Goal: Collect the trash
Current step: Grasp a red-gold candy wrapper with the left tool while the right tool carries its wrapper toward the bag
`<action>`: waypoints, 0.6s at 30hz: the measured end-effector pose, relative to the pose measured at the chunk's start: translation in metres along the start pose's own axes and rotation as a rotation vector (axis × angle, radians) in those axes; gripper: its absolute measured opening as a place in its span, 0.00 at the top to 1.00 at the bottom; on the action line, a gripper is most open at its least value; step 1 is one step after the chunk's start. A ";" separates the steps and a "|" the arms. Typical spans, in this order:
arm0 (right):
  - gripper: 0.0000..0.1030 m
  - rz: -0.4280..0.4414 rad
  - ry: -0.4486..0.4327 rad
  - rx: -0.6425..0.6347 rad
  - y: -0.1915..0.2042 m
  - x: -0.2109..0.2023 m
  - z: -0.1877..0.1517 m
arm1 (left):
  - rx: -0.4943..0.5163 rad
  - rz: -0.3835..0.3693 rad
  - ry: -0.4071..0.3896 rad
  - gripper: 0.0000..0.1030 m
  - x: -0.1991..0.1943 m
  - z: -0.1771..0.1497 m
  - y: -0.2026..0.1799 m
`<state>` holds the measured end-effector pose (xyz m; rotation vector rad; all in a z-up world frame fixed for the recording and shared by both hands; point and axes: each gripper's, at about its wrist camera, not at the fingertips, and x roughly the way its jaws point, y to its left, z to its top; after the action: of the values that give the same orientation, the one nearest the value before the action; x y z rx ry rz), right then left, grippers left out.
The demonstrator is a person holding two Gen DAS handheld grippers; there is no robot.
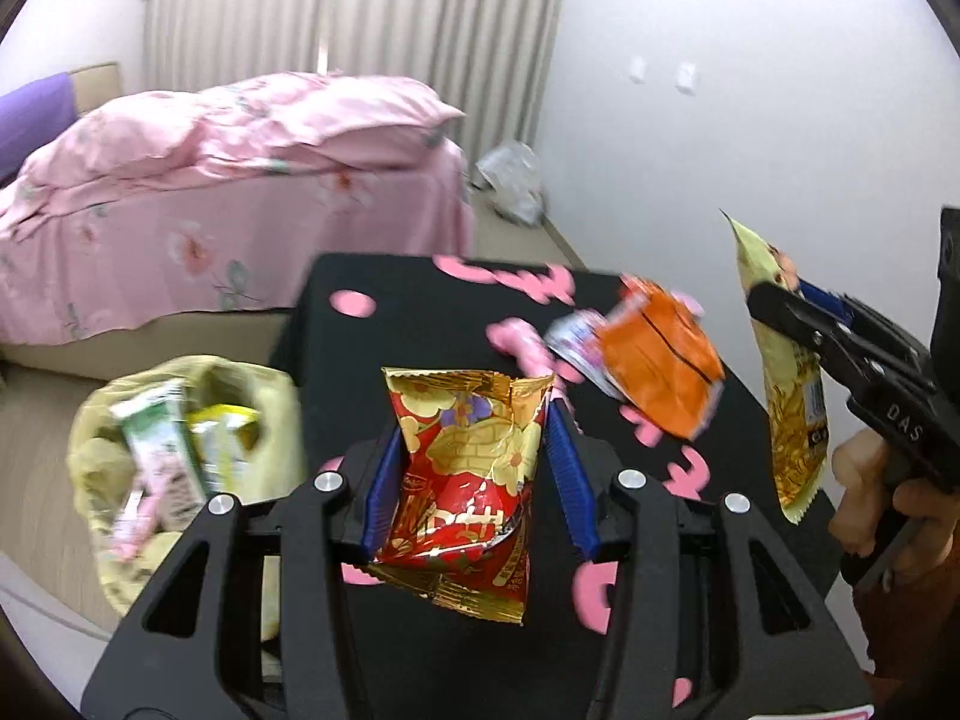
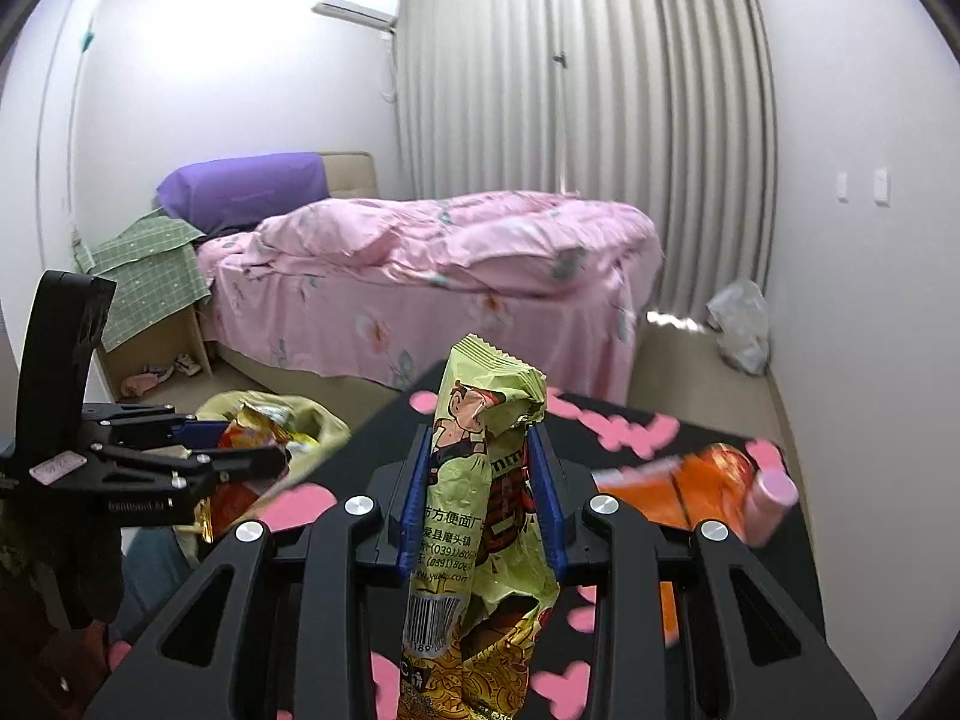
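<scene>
At the far left, beside the counter (image 1: pixel 384 360), the trash bag (image 1: pixel 180 450) is sitting open-mouthed on the floor, already holding cartons and wrappers; it is likely placed there so either hand can reach it. Next along, the left tool (image 1: pixel 474 474) is clenching a red-and-gold wrapper (image 1: pixel 468 480) between its blue pads, with the wrapper's top sticking up and its bottom hanging below them, clear of the black, pink-patterned counter. Judging by that, it is being carried toward the bag rather than set down. Further right, an orange packet (image 1: pixel 660 360) is lying on the counter with a pink bottle (image 2: pixel 774 498) touching it and a small pale wrapper (image 1: pixel 570 336) just beside; these are waiting to be collected. At the right, the right tool (image 2: pixel 483 492) is gripping a tall green noodle packet (image 2: pixel 480 480) around its middle, so the crumpled packet is standing upright through the jaws. Behind everything, a pink bed (image 2: pixel 450 276) is filling the room.
</scene>
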<state>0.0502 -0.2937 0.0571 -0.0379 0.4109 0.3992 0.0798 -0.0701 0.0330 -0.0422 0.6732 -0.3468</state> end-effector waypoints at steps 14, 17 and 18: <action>0.71 0.113 -0.052 -0.111 0.086 0.036 0.050 | -0.201 0.145 -0.093 0.58 -0.036 0.000 0.115; 0.71 0.130 -0.052 -0.126 0.096 0.045 0.057 | -0.239 0.179 -0.098 0.58 -0.036 -0.003 0.133; 0.71 0.139 -0.050 -0.127 0.100 0.050 0.059 | -0.259 0.193 -0.103 0.58 -0.038 -0.005 0.140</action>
<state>0.0763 -0.1763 0.0960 -0.1233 0.3396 0.5622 0.0918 0.0748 0.0310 -0.2385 0.6115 -0.0696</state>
